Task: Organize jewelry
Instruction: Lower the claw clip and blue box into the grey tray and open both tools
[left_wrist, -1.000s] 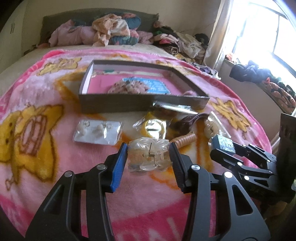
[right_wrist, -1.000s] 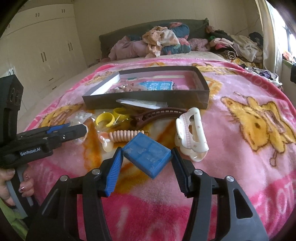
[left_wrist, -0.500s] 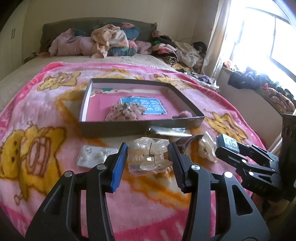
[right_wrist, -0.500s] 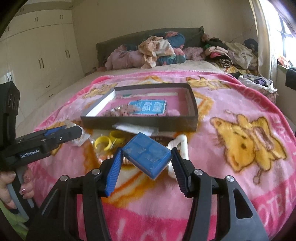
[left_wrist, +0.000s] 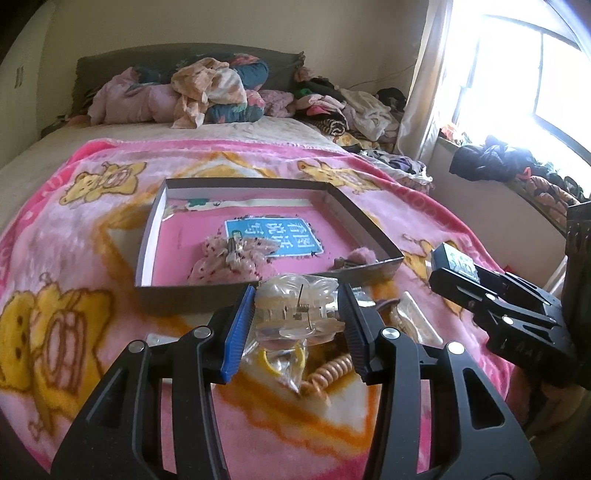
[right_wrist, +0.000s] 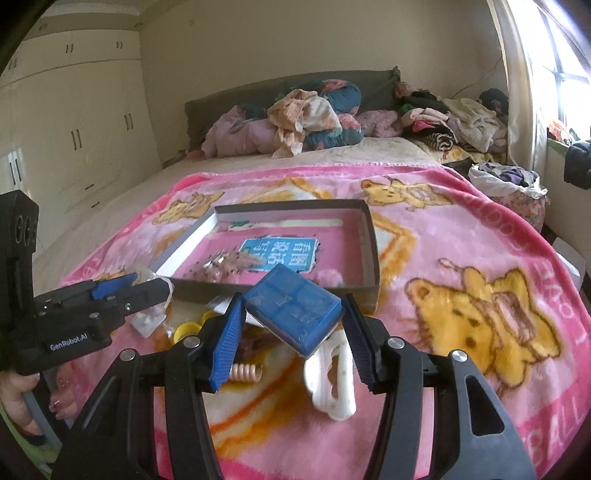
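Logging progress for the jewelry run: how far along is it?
Done: a pink scrunchie already lies in the box. In hand: left tongs hold a clear claw clip, right tongs a blue case, both raised near the box. Left on the blanket: white claw clip, coil hair tie, yellow rings.

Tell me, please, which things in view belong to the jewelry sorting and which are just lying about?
Part of the job:
clear hair claw in left gripper
blue case in right gripper
cardboard tray
white claw clip
coil hair tie

Lying about:
clothes pile
pink blanket
wardrobe
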